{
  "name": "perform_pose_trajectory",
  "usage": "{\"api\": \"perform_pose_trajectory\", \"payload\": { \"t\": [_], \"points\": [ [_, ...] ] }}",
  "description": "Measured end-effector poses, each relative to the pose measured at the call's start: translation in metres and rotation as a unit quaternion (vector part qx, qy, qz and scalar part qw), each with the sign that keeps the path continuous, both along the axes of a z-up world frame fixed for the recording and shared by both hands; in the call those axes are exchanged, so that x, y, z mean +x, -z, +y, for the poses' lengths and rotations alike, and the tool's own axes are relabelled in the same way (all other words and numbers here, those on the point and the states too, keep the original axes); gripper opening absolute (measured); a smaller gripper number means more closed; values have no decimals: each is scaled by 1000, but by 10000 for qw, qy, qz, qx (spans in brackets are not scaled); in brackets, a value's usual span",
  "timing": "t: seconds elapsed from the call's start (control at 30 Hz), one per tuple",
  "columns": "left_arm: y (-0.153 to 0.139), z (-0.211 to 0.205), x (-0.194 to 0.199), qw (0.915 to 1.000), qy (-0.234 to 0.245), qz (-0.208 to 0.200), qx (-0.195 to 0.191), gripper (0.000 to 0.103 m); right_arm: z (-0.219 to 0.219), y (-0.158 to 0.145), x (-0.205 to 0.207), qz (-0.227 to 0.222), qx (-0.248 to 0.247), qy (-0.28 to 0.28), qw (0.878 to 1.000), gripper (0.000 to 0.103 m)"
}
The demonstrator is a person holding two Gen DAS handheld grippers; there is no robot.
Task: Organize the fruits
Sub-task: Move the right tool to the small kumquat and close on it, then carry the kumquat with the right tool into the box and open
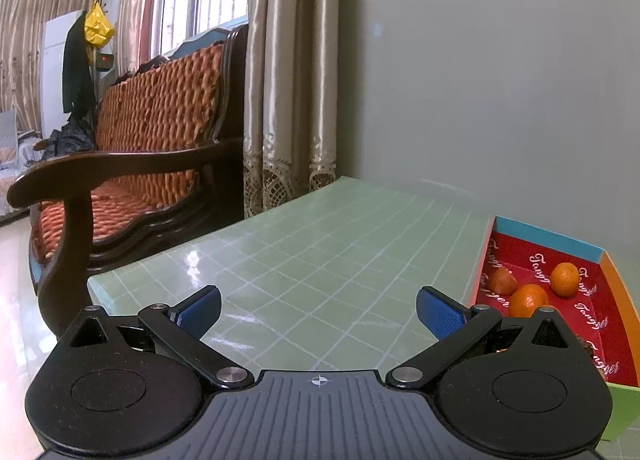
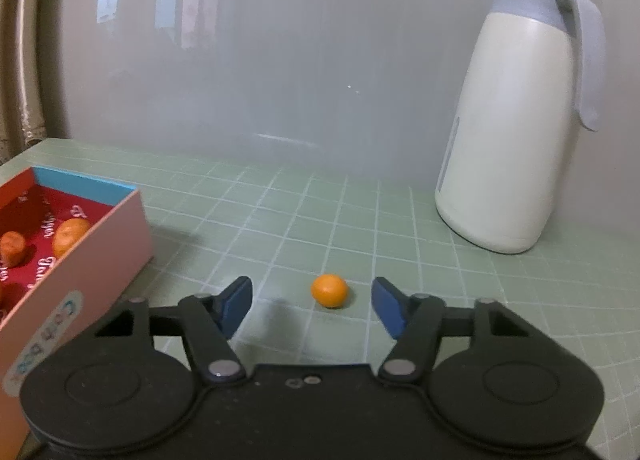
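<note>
- Three small oranges are already sitting in the red-lined box on the green table.
- One orange is waiting loose, just ahead between the right gripper's spread fingers.
- The left gripper is hovering with fingers apart, holding nothing.

Left gripper is showing matte black links, blue ribbed pads, silver pivot screws, a white crosshair at six o'clock. Right gripper is wearing matching black, blue pads.

Glossy gridded table, cardboard box, smooth plastic jug.
</note>
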State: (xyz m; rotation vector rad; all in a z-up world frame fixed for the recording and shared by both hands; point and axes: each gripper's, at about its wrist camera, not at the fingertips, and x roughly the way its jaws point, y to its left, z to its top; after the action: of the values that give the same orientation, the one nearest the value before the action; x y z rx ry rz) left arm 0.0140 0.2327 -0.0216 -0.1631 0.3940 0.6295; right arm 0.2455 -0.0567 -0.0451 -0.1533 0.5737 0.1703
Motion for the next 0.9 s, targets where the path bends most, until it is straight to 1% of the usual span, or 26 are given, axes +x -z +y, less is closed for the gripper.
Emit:
{"api": "perform_pose_trajectory", "payload": {
  "t": [0.13,0.17,0.2,0.23,0.27,0.37,0.47,0.5,0.57,0.8,0.9],
  "points": [
    [1,2,1,9999,-41,1,-122,103,-2,5,11,144,47,30,9999,63],
    [1,3,1,9999,-49,-2,-152,103,-2,6,13,174,51,32,9998,60],
    [1,4,0,9998,-52,-1,-175,103,-3,7,15,210,57,17,9998,52],
    [2,5,1,9998,-51,10,-196,103,-3,9,18,240,61,8,9997,47],
    [2,5,1,9998,-44,28,-210,103,-4,10,18,249,99,-1,9996,43],
    [3,5,1,9997,-35,34,-229,103,-6,9,21,268,151,-27,9995,42],
    [3,5,2,9997,-35,39,-237,103,-8,9,19,265,199,-90,9994,23],
    [3,5,2,9997,-32,46,-250,103,-8,9,17,264,185,-121,9994,20],
    [3,5,2,9996,-21,51,-278,103,-5,9,17,258,162,-138,9994,20],
    [3,3,5,9996,-14,80,-254,103,-10,7,8,273,334,-183,9989,19],
    [4,2,8,9995,13,133,-290,103,-8,0,-2,205,401,-315,9985,19]
  ]
}}
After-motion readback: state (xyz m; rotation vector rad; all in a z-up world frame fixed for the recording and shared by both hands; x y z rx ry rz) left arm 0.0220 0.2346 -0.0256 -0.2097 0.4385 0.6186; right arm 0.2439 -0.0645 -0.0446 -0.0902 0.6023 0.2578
